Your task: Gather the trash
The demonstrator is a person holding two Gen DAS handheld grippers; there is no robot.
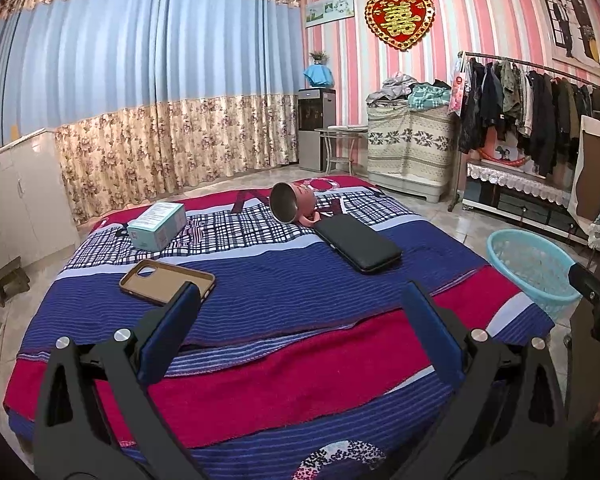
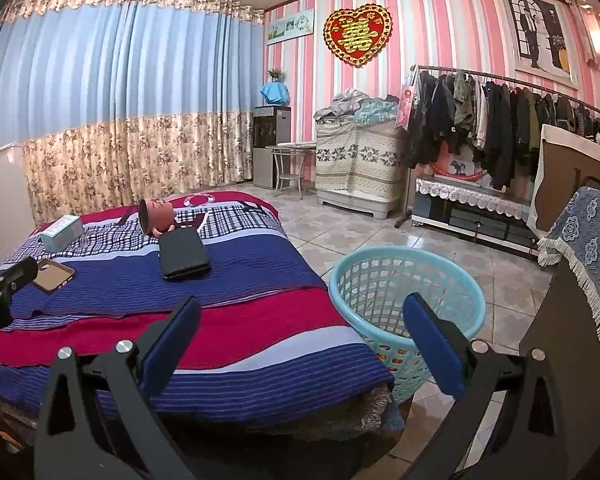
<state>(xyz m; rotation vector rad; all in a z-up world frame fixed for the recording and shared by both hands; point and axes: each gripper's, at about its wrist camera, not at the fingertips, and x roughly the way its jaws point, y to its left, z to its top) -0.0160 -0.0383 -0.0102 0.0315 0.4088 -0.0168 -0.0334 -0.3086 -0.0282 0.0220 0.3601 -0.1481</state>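
Both the left gripper (image 1: pixel 300 308) and the right gripper (image 2: pixel 302 320) have fingers wide apart holding nothing, while the box (image 1: pixel 157 226), phone case (image 1: pixel 166 281), cup (image 1: pixel 294 202) and black wallet (image 1: pixel 358 247) lie on the bed (image 1: pixel 300 380) and the blue basket (image 2: pixel 404 304) beside it shows only something small and orange low inside.

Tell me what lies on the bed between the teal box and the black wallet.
In the left wrist view, only a tipped pink mug lies between the teal box and the black wallet, touching the wallet's far end; otherwise bare bedspread.

near bedspread (image 1: pixel 300 380) bare, basket (image 2: pixel 404 304) mouth open
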